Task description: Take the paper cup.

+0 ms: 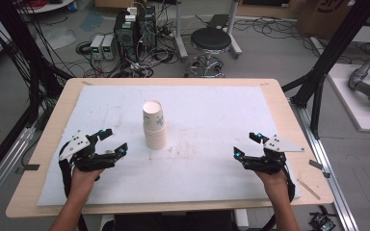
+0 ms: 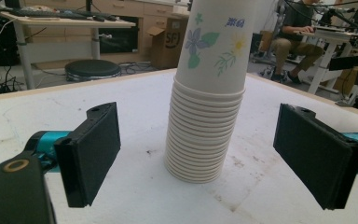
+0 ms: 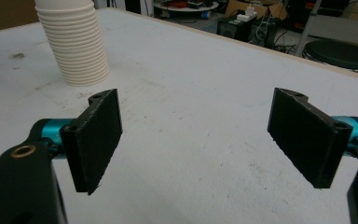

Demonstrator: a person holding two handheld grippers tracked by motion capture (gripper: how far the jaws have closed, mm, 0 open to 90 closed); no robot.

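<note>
Stack of paper cups [image 2: 205, 112] on the counter [image 1: 212, 144], floral print, small blue unreadable lettering, left gripper [image 1: 110, 142] fingers spread, right gripper [image 1: 245, 145] fingers spread, both empty

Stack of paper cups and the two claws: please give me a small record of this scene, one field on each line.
object: stack of paper cups, upright, flower print on the top cup
surface: white mat on a wooden table
left claw: open, nothing between the jaws, pointed at the stack, apart from it
right claw: open, holds nothing, farther from the stack
contact: none
behind the table: black round stool, computer boxes and cables on the floor
</note>
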